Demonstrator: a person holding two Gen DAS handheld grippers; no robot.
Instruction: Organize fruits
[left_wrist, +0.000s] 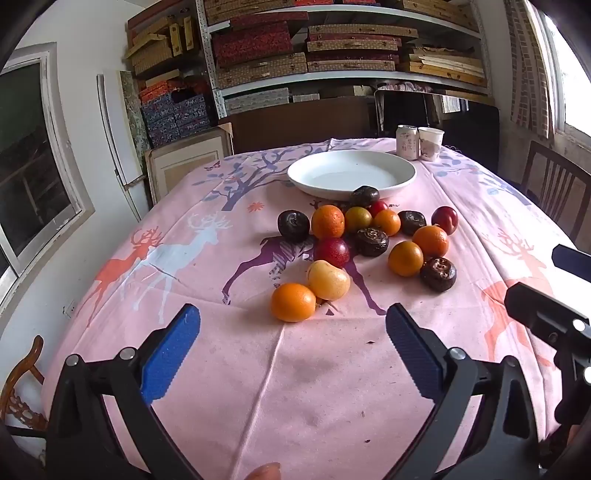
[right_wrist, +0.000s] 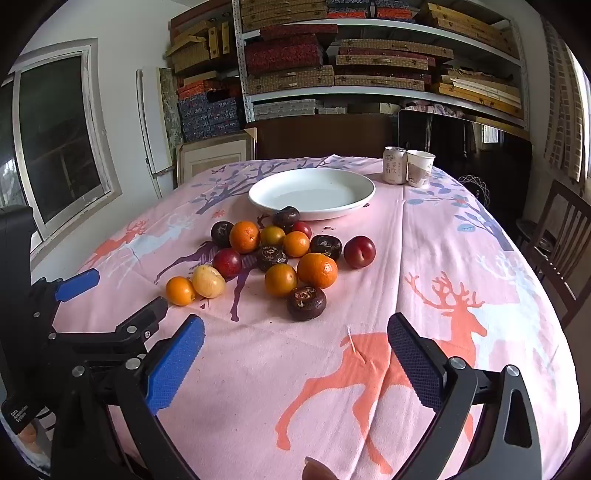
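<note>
A heap of fruit lies on the pink deer-print tablecloth (left_wrist: 258, 369): several oranges such as the nearest one (left_wrist: 293, 302) (right_wrist: 180, 291), a yellow fruit (left_wrist: 328, 279) (right_wrist: 208, 281), red plums (left_wrist: 331, 252) (right_wrist: 359, 252) and dark round fruits (left_wrist: 438, 274) (right_wrist: 306, 302). An empty white plate (left_wrist: 351, 174) (right_wrist: 312, 192) sits just behind the heap. My left gripper (left_wrist: 293, 347) is open and empty, just in front of the nearest orange. My right gripper (right_wrist: 295, 358) is open and empty, in front of the heap to the right. The left gripper also shows in the right wrist view (right_wrist: 118, 295).
A drink can (left_wrist: 407, 142) (right_wrist: 394, 164) and a paper cup (left_wrist: 430, 144) (right_wrist: 420, 169) stand at the table's far right. A wooden chair (right_wrist: 561, 251) stands on the right. Shelves of boxes (left_wrist: 332, 55) fill the back wall.
</note>
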